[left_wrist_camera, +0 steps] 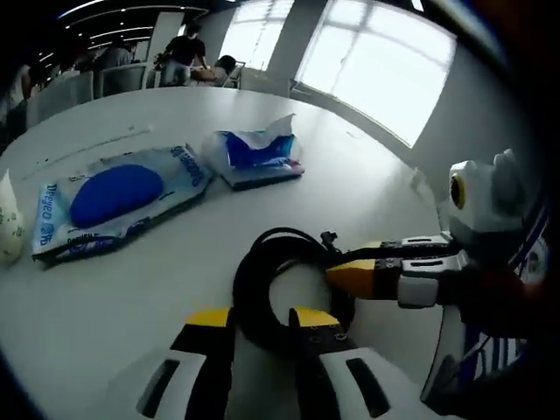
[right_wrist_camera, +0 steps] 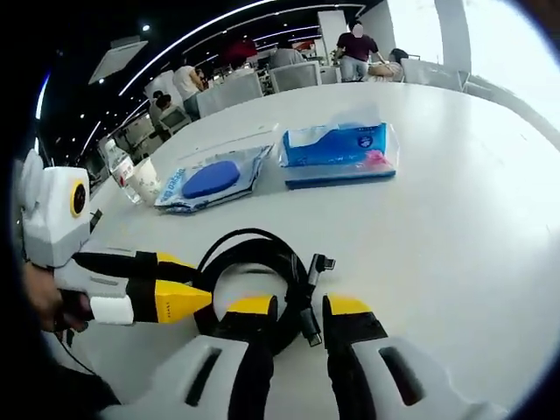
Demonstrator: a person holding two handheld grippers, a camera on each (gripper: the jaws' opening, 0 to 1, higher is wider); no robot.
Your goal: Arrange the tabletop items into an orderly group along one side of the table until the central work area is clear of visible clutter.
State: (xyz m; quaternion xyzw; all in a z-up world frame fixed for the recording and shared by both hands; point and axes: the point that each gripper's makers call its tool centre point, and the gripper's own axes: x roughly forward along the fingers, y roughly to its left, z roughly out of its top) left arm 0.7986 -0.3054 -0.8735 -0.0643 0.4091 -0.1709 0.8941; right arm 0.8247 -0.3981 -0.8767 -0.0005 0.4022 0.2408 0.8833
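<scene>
A coiled black cable (left_wrist_camera: 254,267) (right_wrist_camera: 254,245) lies on the white table (left_wrist_camera: 367,192) (right_wrist_camera: 455,227) close in front. My left gripper (left_wrist_camera: 262,317) is shut on the coil's near strand, which fills the narrow gap between its yellow-tipped jaws. My right gripper (right_wrist_camera: 301,308) is shut on the coil's other side, beside the cable's plug (right_wrist_camera: 319,262). Each gripper shows in the other's view, the right gripper (left_wrist_camera: 346,273) and the left gripper (right_wrist_camera: 197,296) both touching the coil. Farther off lie a flat wipes packet with a blue oval (left_wrist_camera: 118,197) (right_wrist_camera: 210,181) and a blue tissue pack (left_wrist_camera: 254,153) (right_wrist_camera: 341,149).
A pale cup (left_wrist_camera: 9,227) (right_wrist_camera: 144,179) and a plastic bottle (right_wrist_camera: 118,166) stand near the table's edge beyond the wipes packet. Chairs (right_wrist_camera: 232,92) and people (right_wrist_camera: 357,48) are behind the table's far edge. Bright windows (left_wrist_camera: 376,70) line one wall.
</scene>
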